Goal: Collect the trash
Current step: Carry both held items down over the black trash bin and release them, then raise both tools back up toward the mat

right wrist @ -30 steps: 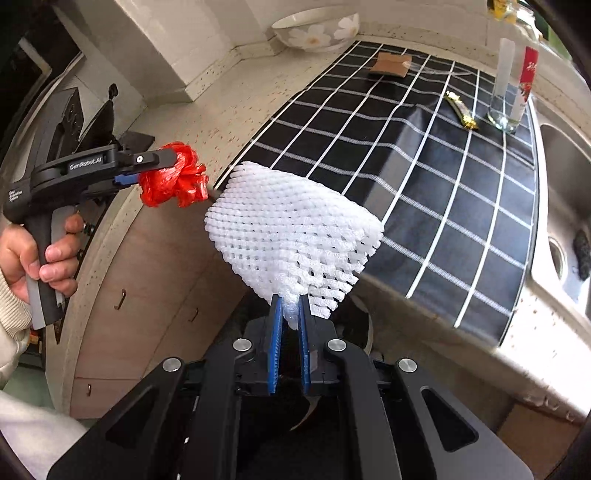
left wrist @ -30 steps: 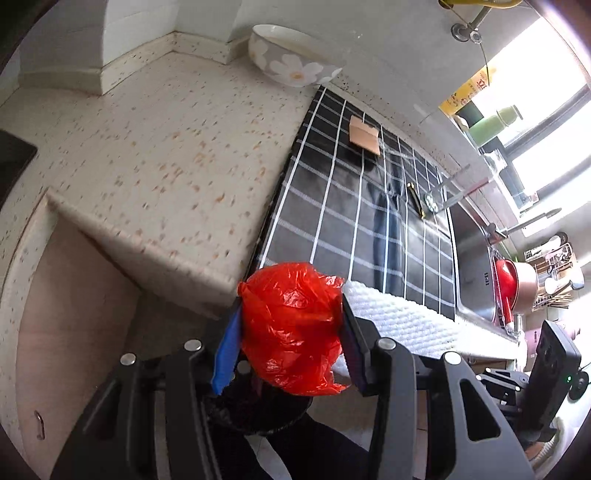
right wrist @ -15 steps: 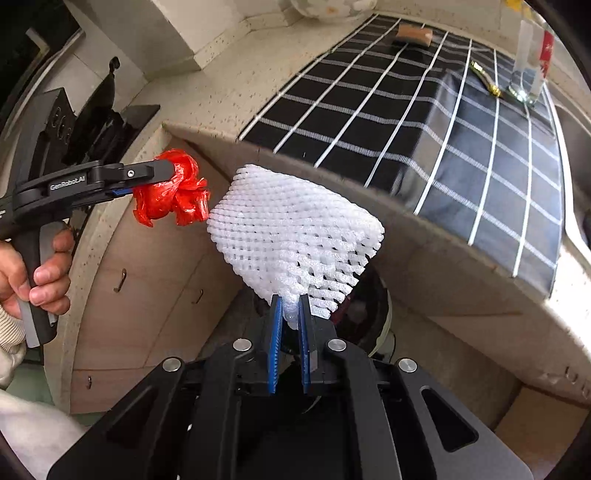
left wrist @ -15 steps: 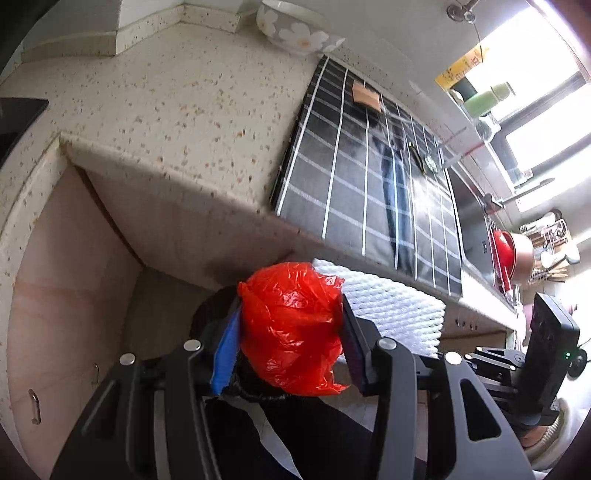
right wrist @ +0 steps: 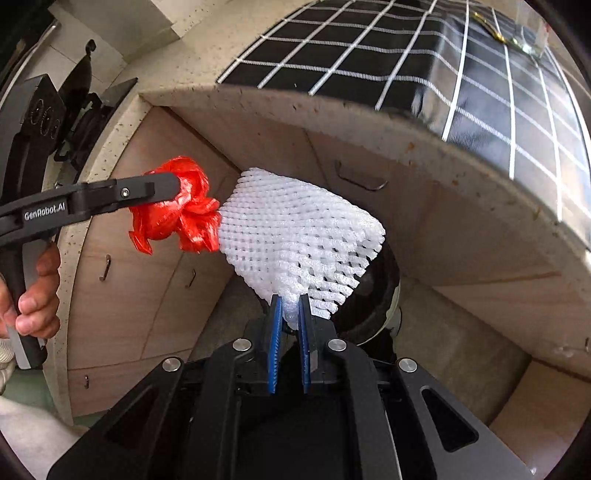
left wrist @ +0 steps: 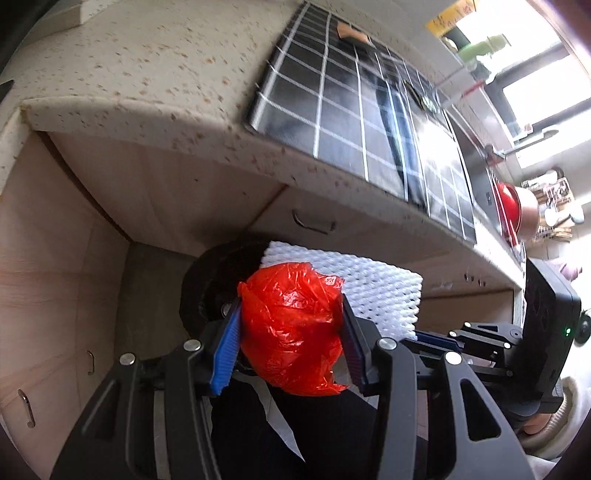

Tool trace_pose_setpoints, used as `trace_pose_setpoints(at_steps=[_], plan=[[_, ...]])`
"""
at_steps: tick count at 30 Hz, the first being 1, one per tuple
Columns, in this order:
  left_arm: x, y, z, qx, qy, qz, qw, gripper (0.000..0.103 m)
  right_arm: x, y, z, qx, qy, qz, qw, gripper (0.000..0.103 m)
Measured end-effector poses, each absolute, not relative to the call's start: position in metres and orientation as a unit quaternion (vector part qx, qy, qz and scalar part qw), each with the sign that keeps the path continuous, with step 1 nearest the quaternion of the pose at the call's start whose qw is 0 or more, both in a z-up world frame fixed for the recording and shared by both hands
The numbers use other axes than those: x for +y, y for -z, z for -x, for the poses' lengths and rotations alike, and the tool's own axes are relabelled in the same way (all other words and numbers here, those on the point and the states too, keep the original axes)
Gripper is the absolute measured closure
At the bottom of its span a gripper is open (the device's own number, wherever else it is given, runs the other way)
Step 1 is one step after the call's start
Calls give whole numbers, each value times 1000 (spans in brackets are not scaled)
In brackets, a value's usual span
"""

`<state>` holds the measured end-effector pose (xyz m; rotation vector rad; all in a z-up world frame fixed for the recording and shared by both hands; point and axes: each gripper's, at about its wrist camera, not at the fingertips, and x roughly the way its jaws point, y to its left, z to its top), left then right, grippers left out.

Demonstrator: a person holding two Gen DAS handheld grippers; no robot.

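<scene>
A crumpled red plastic bag (left wrist: 293, 325) fills the span between the blue pads of my left gripper (left wrist: 290, 314), which is shut on it. From the right wrist the same red plastic bag (right wrist: 177, 214) shows at the tip of the left gripper (right wrist: 162, 188). My right gripper (right wrist: 290, 310) is shut on the lower edge of a white foam fruit net (right wrist: 299, 236). That foam net (left wrist: 373, 291) touches the bag's right side. Both hang in front of the counter, above a round black bin (left wrist: 207, 284) on the floor; the bin's rim (right wrist: 384, 295) peeks out behind the net.
A speckled countertop (left wrist: 147, 70) carries a black checked mat (left wrist: 354, 110) with a small brown item (left wrist: 351, 33). Wooden cabinet doors (right wrist: 443, 236) with handles stand close behind the bin. A sink (left wrist: 476, 162) and a red pot (left wrist: 509, 206) sit farther right. A hand (right wrist: 33, 295) grips the left handle.
Both grippers have sunk from counter height to in front of the cabinet doors, still holding bag and net. The black bin has come into view beneath them.
</scene>
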<state>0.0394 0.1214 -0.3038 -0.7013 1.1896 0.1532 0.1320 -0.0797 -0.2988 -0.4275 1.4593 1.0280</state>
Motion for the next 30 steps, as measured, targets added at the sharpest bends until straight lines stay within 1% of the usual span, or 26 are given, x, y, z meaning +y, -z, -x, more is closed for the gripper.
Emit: trace_pose_setpoints(at_steps=[12, 14, 17, 18, 19, 20, 21, 22, 23, 27, 29, 30], plan=[[96, 338, -53, 585, -49, 317, 745, 54, -70, 336, -130, 655, -419, 185, 601, 97], [95, 341, -54, 590, -49, 315, 742, 53, -70, 341, -131, 659, -416, 181, 600, 94], [95, 345, -53, 595, -48, 312, 739, 51, -69, 348, -130, 662, -413, 178, 599, 93], [95, 346, -53, 596, -49, 312, 738, 50, -69, 351, -130, 665, -412, 175, 598, 91], [95, 347, -53, 597, -50, 313, 737, 50, -70, 352, -131, 668, -411, 172, 597, 82], [95, 349, -53, 598, -50, 315, 735, 49, -73, 354, -132, 672, -409, 168, 595, 77], [96, 351, -53, 601, -49, 318, 732, 48, -74, 356, -133, 675, -407, 165, 593, 71], [96, 352, -53, 602, -49, 321, 729, 44, -73, 356, -133, 675, -405, 165, 594, 69], [96, 352, -54, 602, -51, 323, 728, 38, -73, 355, -133, 674, -405, 166, 594, 69], [95, 350, -59, 599, -48, 325, 731, 32, -75, 350, -137, 670, -404, 171, 599, 68], [94, 349, -62, 600, -50, 320, 732, 26, -77, 347, -140, 670, -401, 170, 601, 68], [92, 348, -63, 601, -50, 318, 732, 24, -77, 346, -141, 670, -400, 170, 602, 68]])
